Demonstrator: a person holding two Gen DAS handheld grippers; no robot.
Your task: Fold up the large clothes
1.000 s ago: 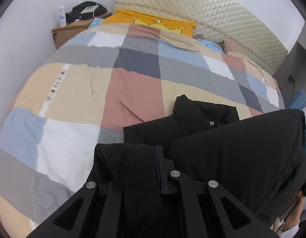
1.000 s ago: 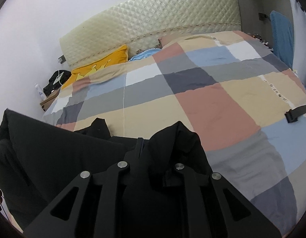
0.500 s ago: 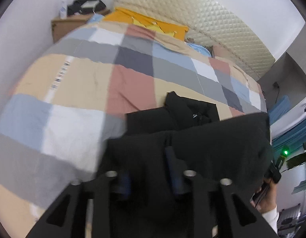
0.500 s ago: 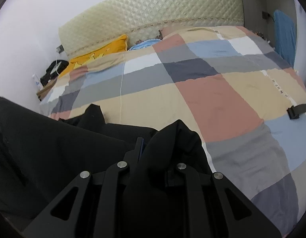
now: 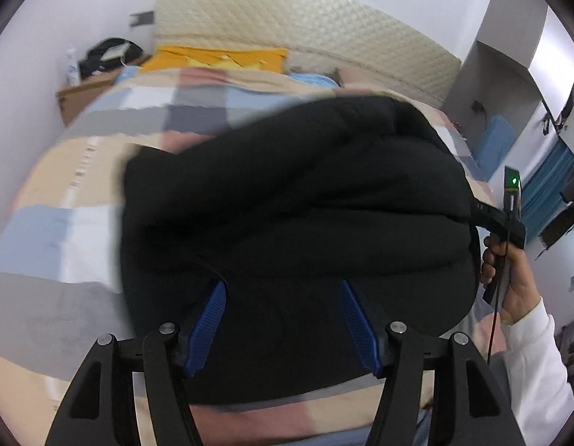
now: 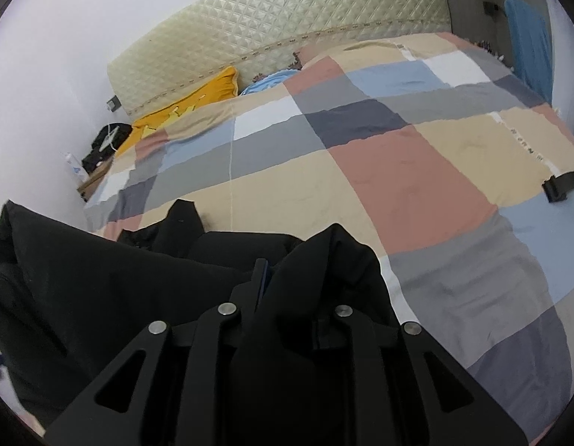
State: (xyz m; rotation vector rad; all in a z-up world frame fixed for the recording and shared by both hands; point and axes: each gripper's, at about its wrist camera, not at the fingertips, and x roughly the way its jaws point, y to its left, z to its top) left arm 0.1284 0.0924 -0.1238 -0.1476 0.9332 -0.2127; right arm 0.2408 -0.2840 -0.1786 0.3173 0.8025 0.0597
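A large black jacket [image 5: 305, 200] lies bunched on the checked bed cover [image 5: 64, 230], at its near end. My left gripper [image 5: 283, 297] is open, its blue-padded fingers [image 5: 212, 316] spread wide just above the jacket and holding nothing. In the right wrist view the same jacket [image 6: 101, 290] fills the lower left. My right gripper [image 6: 272, 282] is shut on a fold of the jacket, which bulges up over its fingers and hides the tips. The right gripper's body and the hand that holds it show at the left wrist view's right edge [image 5: 510, 230].
The bed cover [image 6: 398, 171] stretches to a quilted headboard [image 6: 287, 29]. A yellow pillow [image 6: 183, 107] and a blue pillow [image 6: 268, 81] lie at the head. A wooden nightstand [image 5: 82, 96] with a bottle and black items stands at the left. A black strap [image 6: 562, 186] lies at the right edge.
My left gripper has let go of the jacket and opened wide. The jacket has dropped into a heap in front of it. My right gripper still grips its fold, nearly unmoved.
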